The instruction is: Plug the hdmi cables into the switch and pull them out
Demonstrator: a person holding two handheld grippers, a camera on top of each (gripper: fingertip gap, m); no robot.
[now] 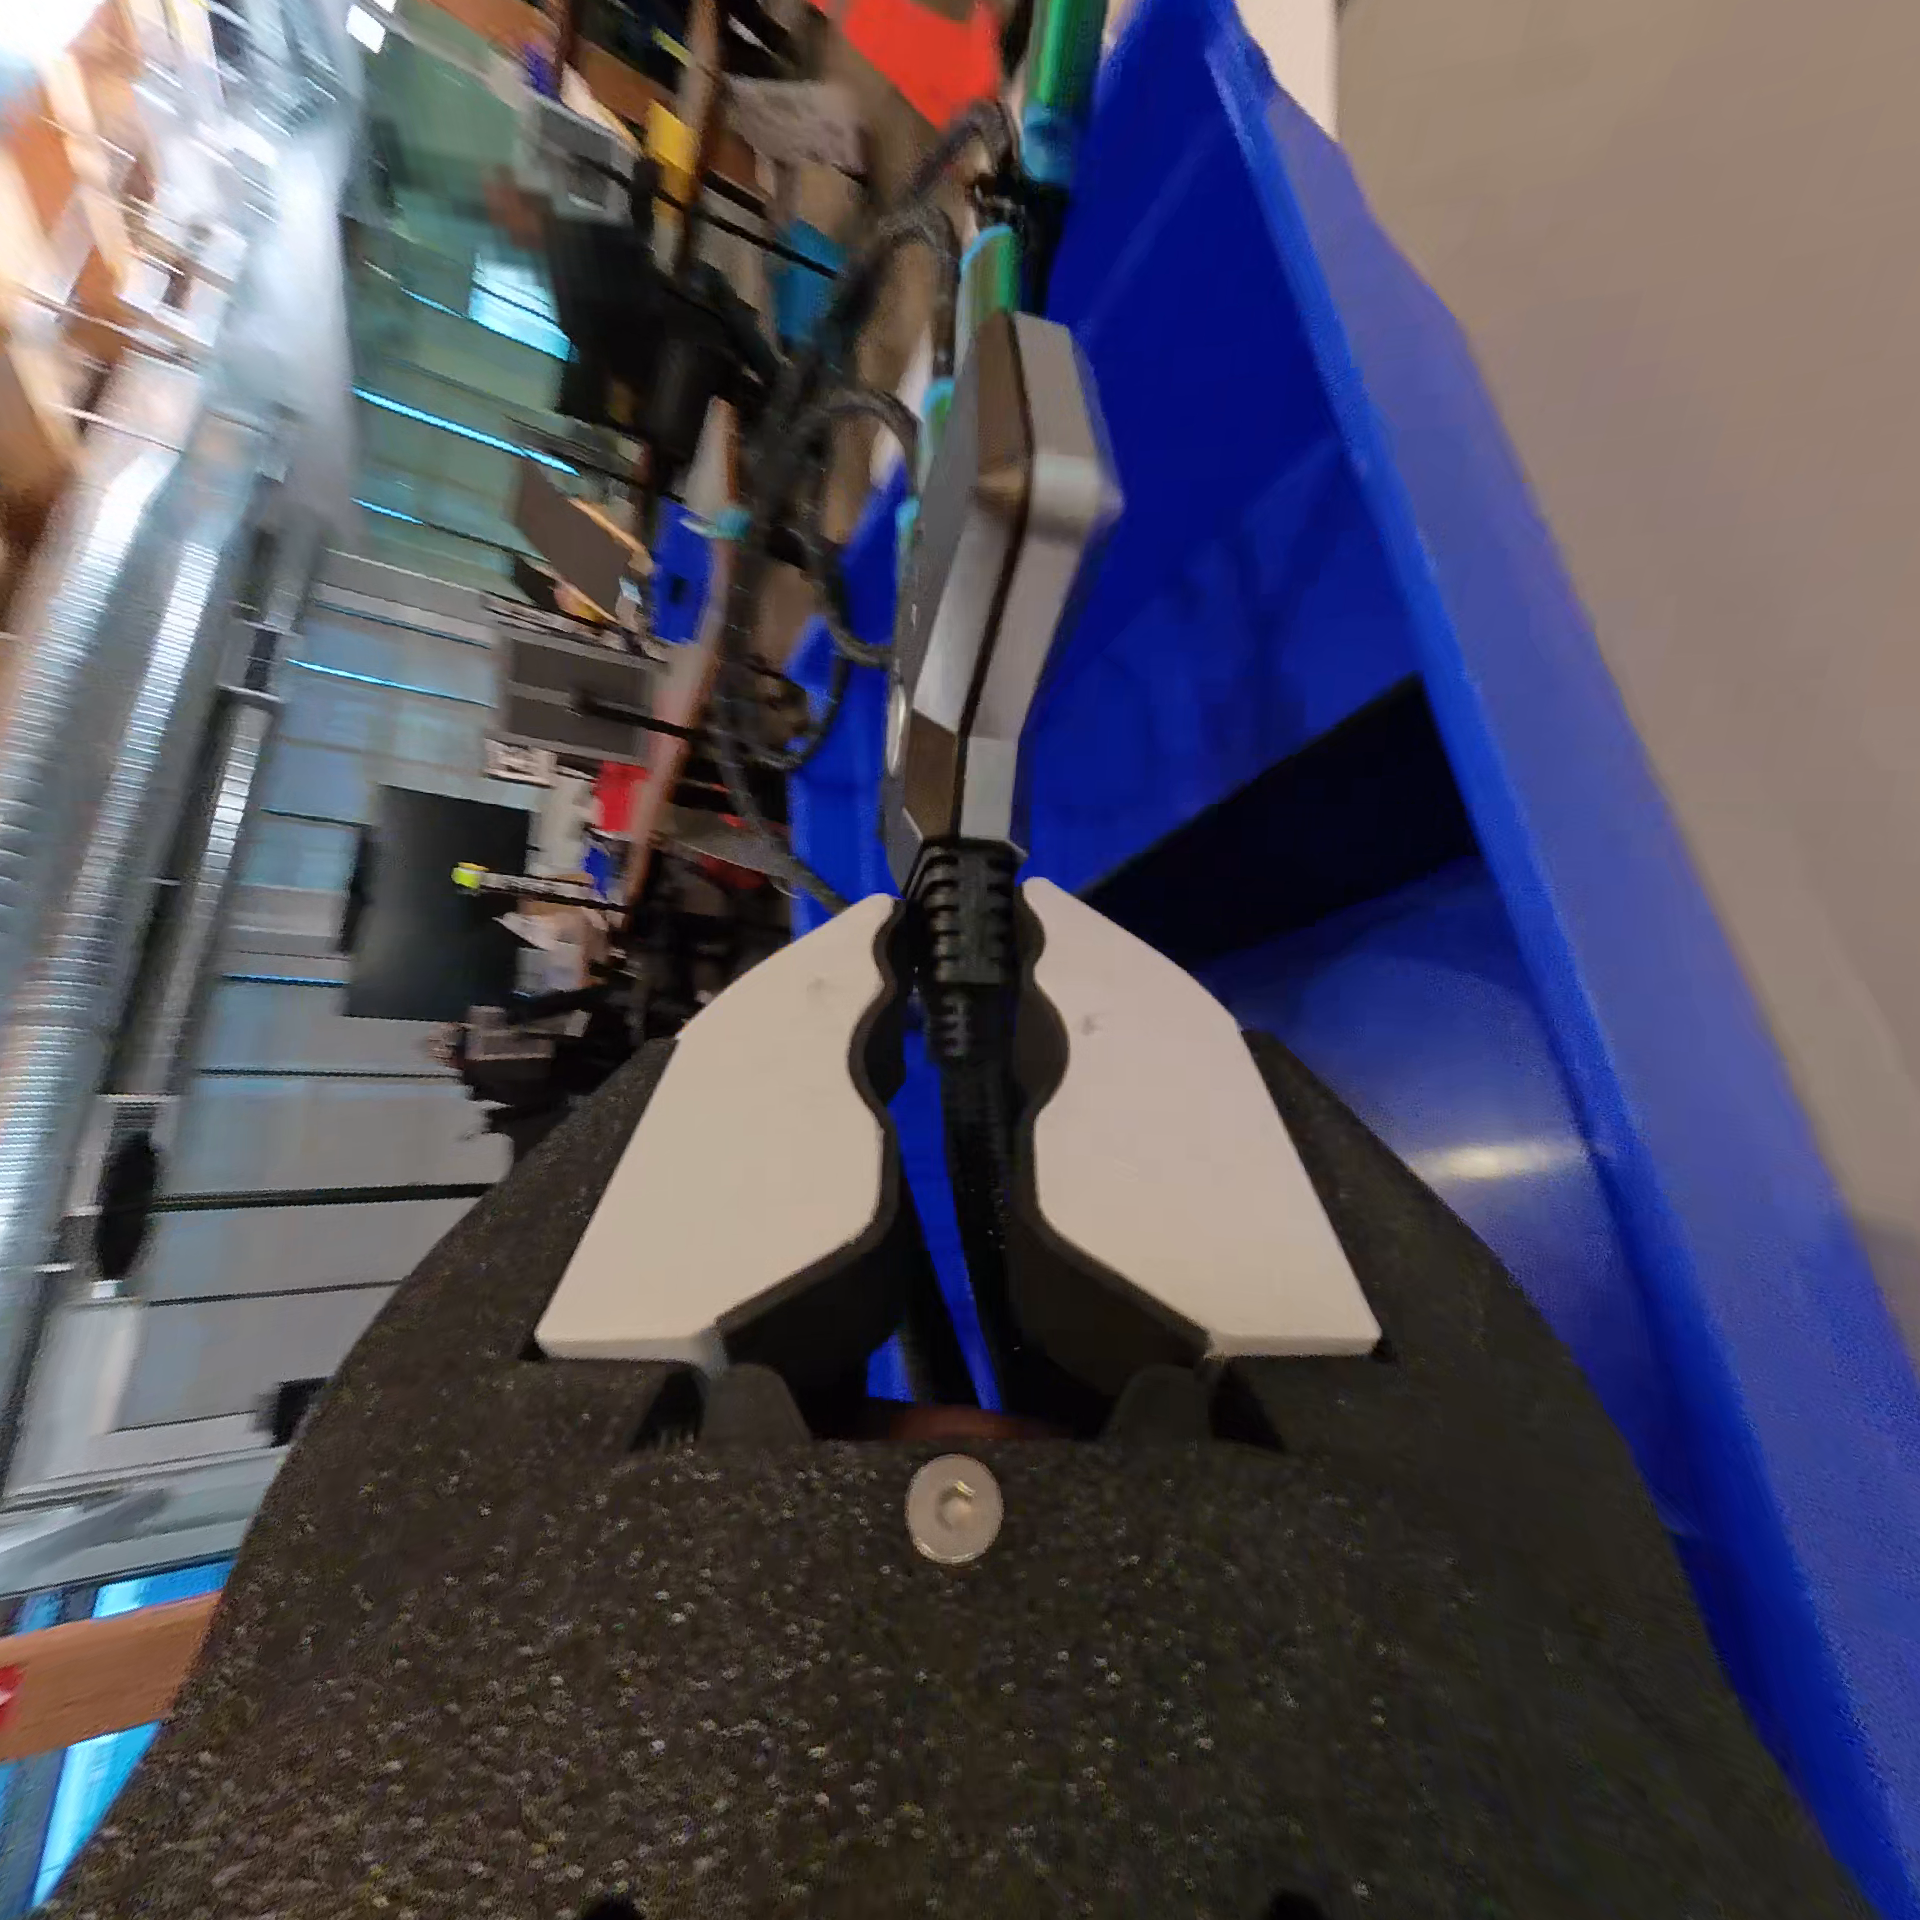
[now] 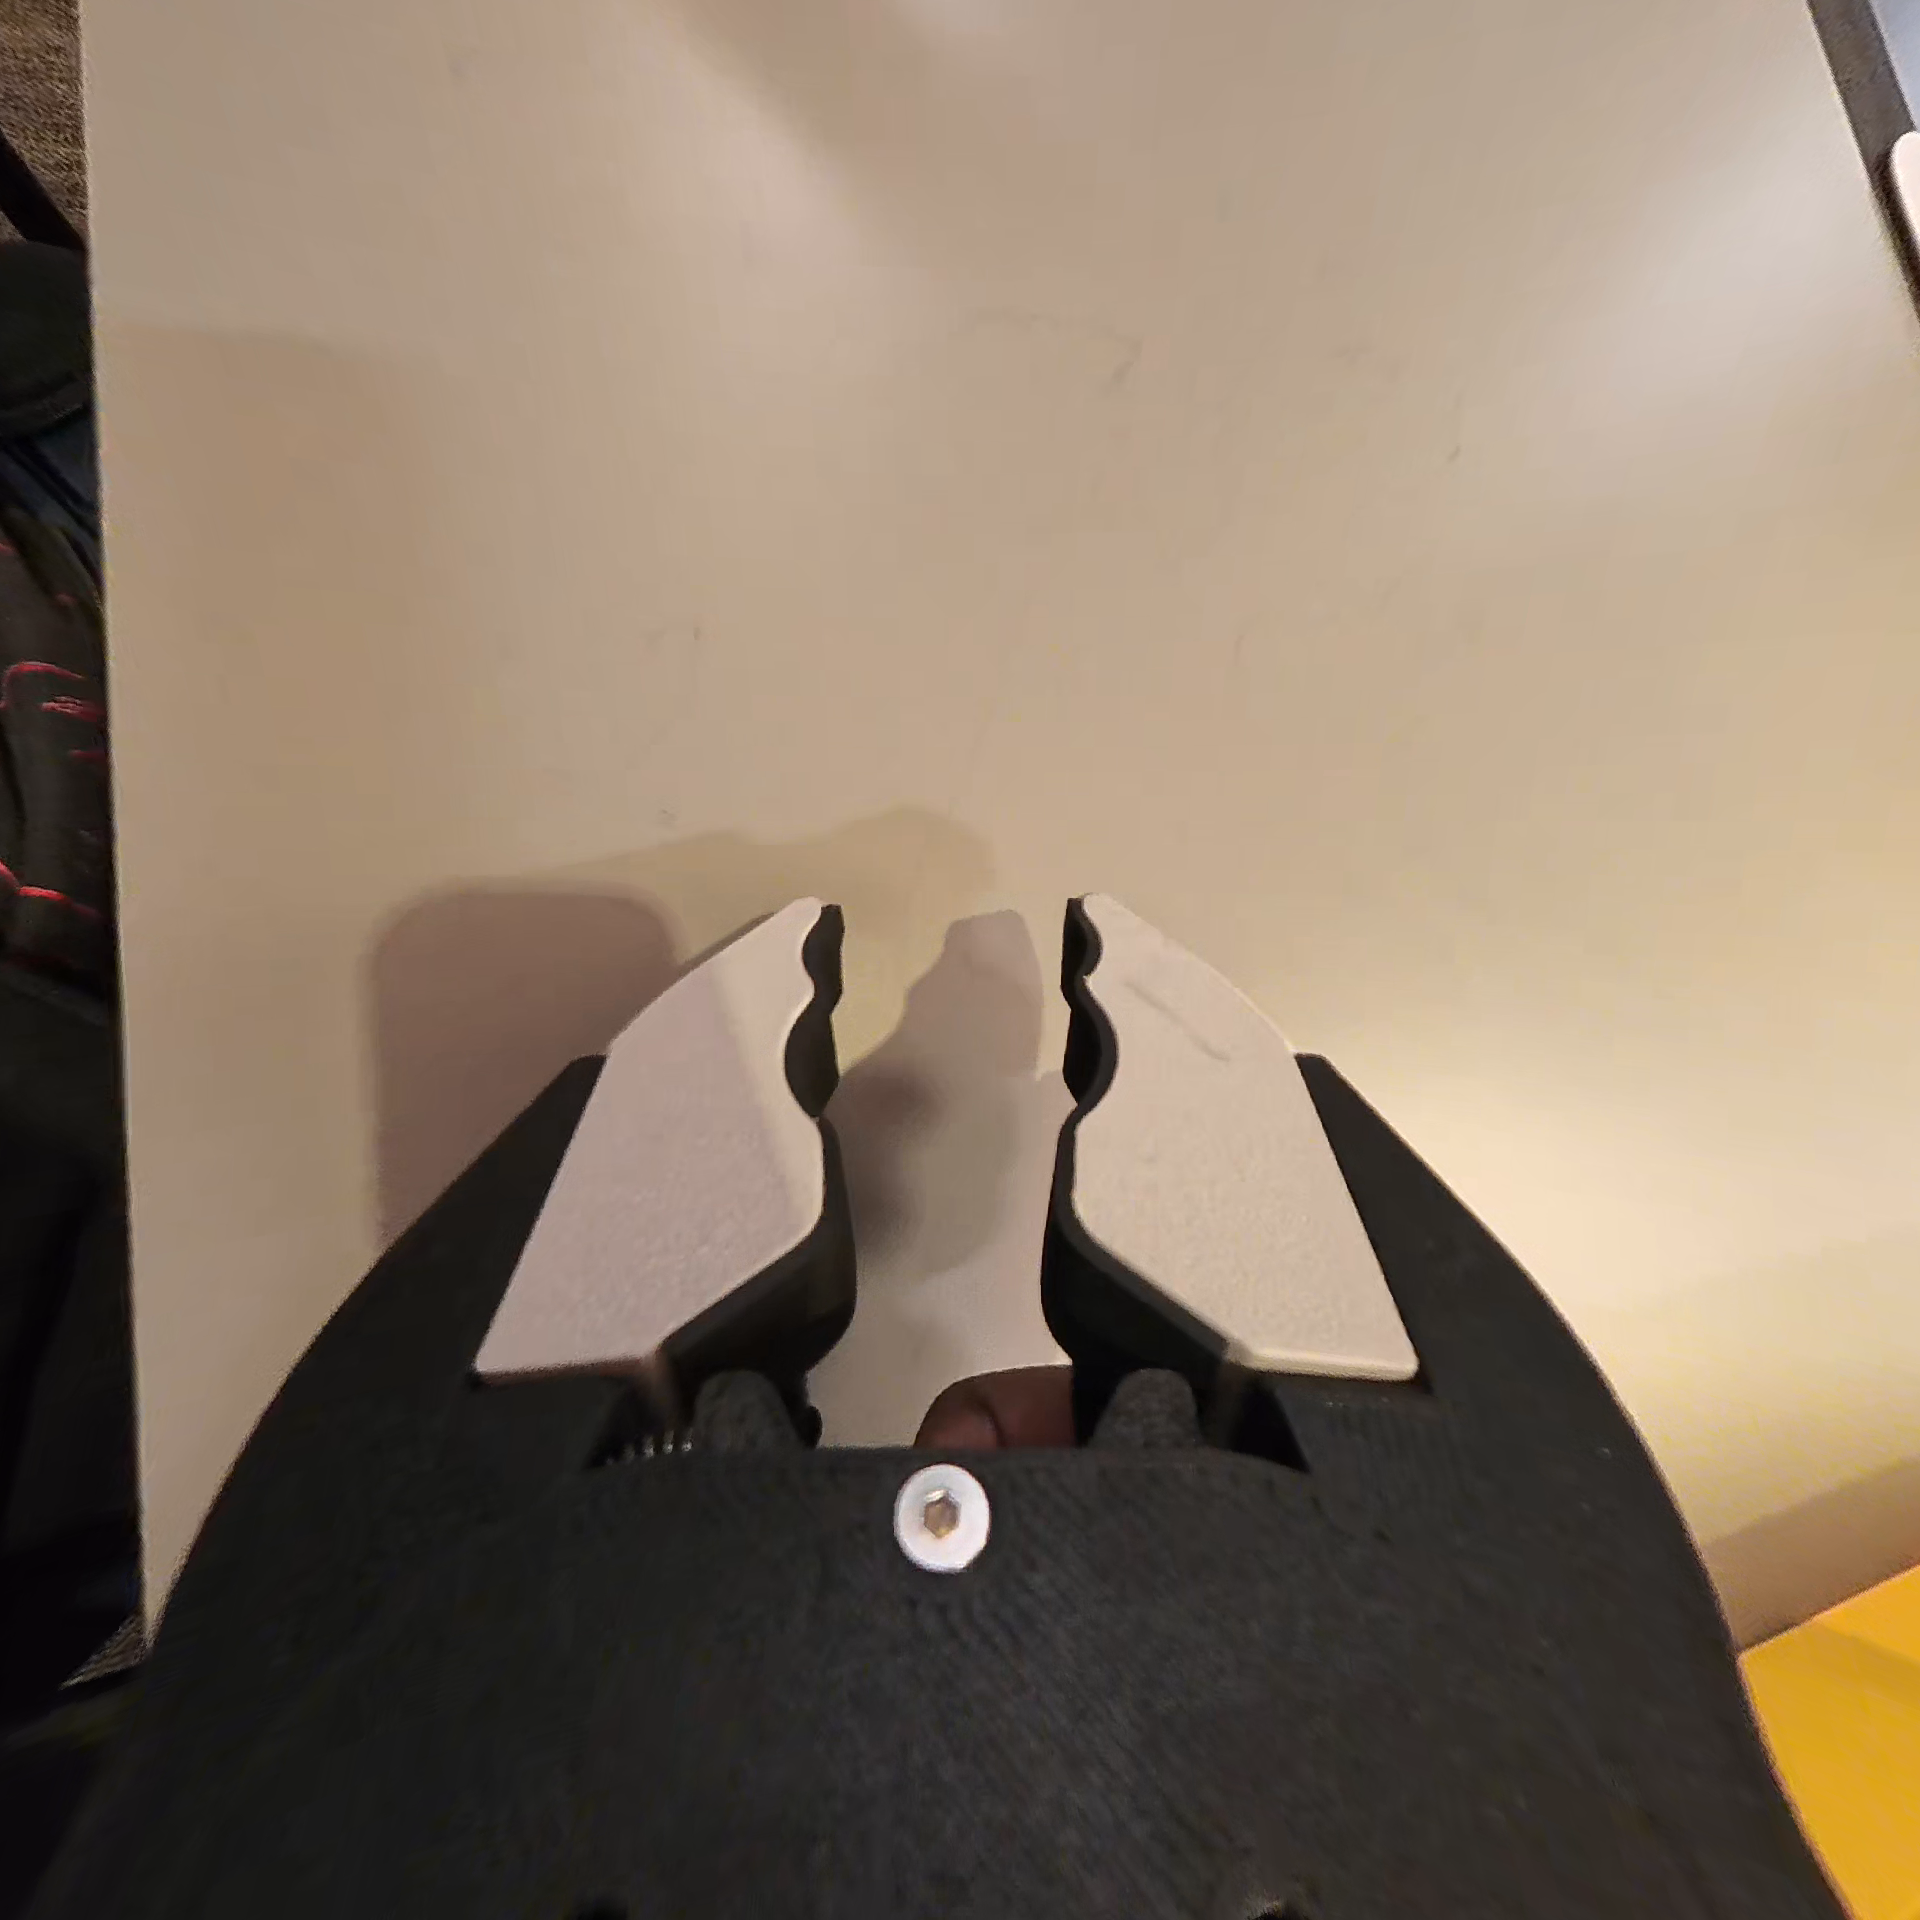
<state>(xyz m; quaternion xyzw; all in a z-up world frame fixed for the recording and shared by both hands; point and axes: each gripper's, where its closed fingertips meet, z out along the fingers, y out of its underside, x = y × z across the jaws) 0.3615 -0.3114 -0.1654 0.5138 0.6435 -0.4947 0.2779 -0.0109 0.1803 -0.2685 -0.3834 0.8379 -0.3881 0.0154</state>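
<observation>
Beige table (image 2: 935, 468) under parted right hand-held gripper (image 2: 951, 914); left hand-held gripper (image 1: 961, 904) pinches cable (image 1: 966, 914).

1. Table (image 2: 935, 468): plain off-white top, matte, with faint scuffs and soft shadows across it.
2. Right wrist view: left edge of the table runs straight down the frame; dark floor or fabric beyond it, too dim to identify.
3. Yellow object (image 2: 1849, 1745) at the bottom right corner of that view, on or just past the tabletop; can't tell which.
4. Dark-edged item at the top right corner, cut off by the frame, unidentifiable.
5. Left wrist view: same pale table (image 1: 1662, 416) on the right side of a tilted frame, with a blue plastic bin (image 1: 1299, 623) sitting directly on it.
6. Background there is motion-blurred.
</observation>
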